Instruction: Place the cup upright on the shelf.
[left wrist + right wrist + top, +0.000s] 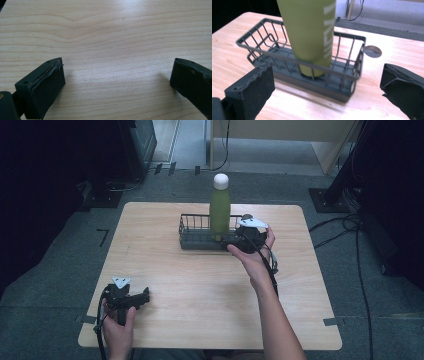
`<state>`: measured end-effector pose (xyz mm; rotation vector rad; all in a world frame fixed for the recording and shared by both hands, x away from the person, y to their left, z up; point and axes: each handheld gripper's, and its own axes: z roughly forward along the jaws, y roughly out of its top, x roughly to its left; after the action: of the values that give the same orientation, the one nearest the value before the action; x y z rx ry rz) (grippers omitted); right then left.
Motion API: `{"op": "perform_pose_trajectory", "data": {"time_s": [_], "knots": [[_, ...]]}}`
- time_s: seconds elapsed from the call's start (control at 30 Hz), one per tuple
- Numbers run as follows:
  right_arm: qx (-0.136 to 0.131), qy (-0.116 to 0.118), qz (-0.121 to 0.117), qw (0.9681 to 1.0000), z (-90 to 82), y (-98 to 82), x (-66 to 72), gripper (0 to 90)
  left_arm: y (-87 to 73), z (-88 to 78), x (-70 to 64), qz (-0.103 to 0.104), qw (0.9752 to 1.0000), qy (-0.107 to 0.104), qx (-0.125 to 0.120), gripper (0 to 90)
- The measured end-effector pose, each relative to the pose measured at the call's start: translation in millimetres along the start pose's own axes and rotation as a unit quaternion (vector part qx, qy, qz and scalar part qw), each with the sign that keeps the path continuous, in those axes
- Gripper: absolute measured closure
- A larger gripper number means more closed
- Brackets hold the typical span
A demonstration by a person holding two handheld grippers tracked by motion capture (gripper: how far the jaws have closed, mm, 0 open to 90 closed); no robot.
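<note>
The green bottle [219, 209] stands upright in the dark wire basket [192, 234] at the desk's [200, 290] far side. Right tool [239, 240], jaws wide apart, sits just beside the basket; left tool [145, 296] rests open near the front corner.

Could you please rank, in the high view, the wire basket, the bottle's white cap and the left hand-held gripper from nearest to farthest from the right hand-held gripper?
1. Wire basket, just to its left.
2. White cap, above the basket.
3. Left hand-held gripper, at the table's near left.

Right gripper [325, 92] jaws standing wide apart, facing dark wire basket [274, 56]. Green bottle [309, 32] standing upright inside basket on wooden table [397, 57].
</note>
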<state>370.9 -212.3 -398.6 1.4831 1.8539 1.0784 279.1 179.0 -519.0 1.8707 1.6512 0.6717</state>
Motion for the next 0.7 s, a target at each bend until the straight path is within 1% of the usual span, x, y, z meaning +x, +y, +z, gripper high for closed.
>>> {"op": "perform_pose_trajectory", "data": {"time_s": [0.43,0.7], "knots": [[0.007,-0.015,0.015,0.9997,-23.0,-34.8,-31.9,0.0,0.0,-0.1,0.1,0.001,1.0000,0.000,0.001,0.0],[0.014,-0.028,0.026,0.9992,-35.8,-61.0,-52.5,0.0,0.0,-0.1,0.1,0.001,1.0000,0.000,0.001,0.0]]}}
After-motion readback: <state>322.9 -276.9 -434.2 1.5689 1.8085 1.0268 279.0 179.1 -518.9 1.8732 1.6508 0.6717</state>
